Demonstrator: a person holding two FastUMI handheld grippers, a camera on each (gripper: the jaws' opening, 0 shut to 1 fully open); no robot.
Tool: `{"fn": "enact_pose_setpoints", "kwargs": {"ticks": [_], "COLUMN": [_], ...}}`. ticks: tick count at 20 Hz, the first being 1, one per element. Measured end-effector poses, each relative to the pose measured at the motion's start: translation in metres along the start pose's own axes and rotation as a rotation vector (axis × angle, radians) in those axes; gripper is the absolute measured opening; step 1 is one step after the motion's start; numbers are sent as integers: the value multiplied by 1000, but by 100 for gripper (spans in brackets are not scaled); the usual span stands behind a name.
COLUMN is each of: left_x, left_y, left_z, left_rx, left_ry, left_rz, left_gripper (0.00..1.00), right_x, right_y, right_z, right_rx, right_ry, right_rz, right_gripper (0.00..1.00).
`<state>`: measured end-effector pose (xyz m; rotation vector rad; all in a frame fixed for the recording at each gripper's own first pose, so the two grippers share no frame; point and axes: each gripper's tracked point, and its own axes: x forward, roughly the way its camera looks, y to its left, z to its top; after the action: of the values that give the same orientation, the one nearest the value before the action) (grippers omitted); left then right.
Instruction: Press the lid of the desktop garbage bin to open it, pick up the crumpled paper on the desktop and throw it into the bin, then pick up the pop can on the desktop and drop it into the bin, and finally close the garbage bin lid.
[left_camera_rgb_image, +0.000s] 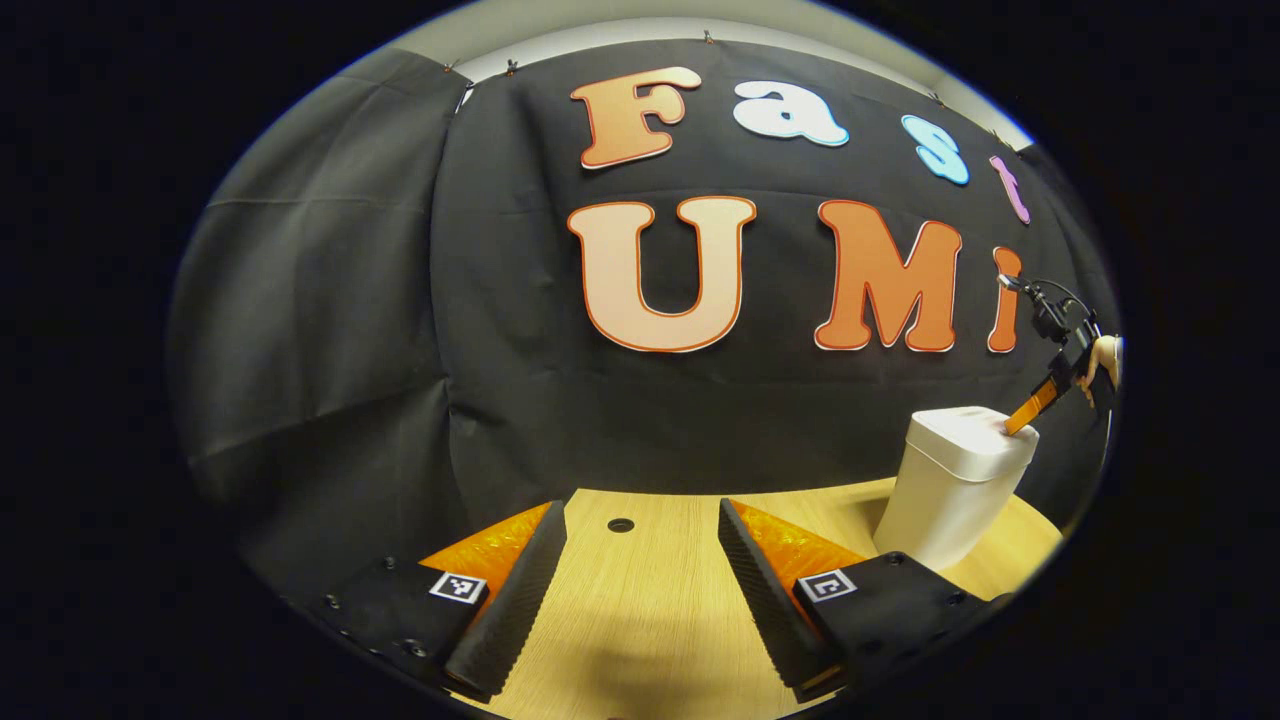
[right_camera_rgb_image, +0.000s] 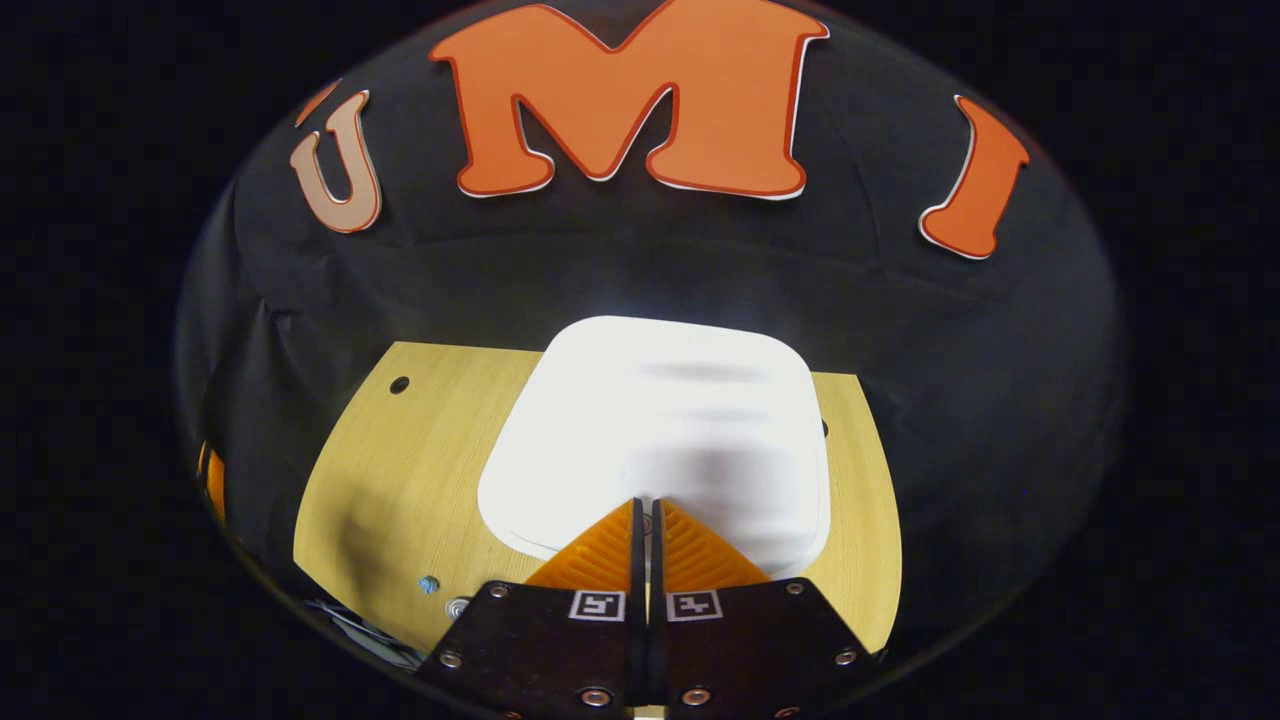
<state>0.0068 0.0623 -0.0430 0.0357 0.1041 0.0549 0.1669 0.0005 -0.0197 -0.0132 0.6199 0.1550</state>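
Right gripper view: right gripper (right_camera_rgb_image: 647, 515) with fingers together, tips down on the lid (right_camera_rgb_image: 660, 420) of the white bin.
Lid lies directly ahead of and under the fingertips, closed flat; its near part is blurred, so exact contact cannot be confirmed from this view. Wooden tabletop (right_camera_rgb_image: 400, 470) spreads to either side of the fingers. Left gripper view: left gripper (left_camera_rgb_image: 640, 540) hovers over the bare tabletop (left_camera_rgb_image: 640, 620), fingers wide apart, nothing between them. Bin (left_camera_rgb_image: 955, 485) stands upright beyond and outside the right-hand finger, near the tabletop's edge. Right gripper (left_camera_rgb_image: 1022, 420) shows farther off there, tilted down, tip touching the top of the lid (left_camera_rgb_image: 975, 430); a hand (left_camera_rgb_image: 1105, 360) holds it from behind.
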Motion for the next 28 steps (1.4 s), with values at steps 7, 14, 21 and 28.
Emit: {"fn": "enact_pose_setpoints", "kwargs": {"ticks": [7, 14, 21, 28], "left_x": [-7, -20, -38, -44], "left_y": [3, 4, 9, -7], "left_z": [-3, 7, 27, 32], "left_rx": [-3, -35, -44, -39], "left_ry": [8, -12, -55, -65], "left_rz": [-3, 0, 12, 1], "left_gripper": [97, 97, 97, 99], "right_x": [3, -2, -67, -134], "right_y": [5, 5, 20, 47], "right_z": [-4, 5, 28, -3], "right_rx": [98, -19, -38, -83], "right_ry": [-20, -85, -301, -423], "right_rz": [93, -16, -22, 5], "right_gripper": [1, 1, 1, 1]}}
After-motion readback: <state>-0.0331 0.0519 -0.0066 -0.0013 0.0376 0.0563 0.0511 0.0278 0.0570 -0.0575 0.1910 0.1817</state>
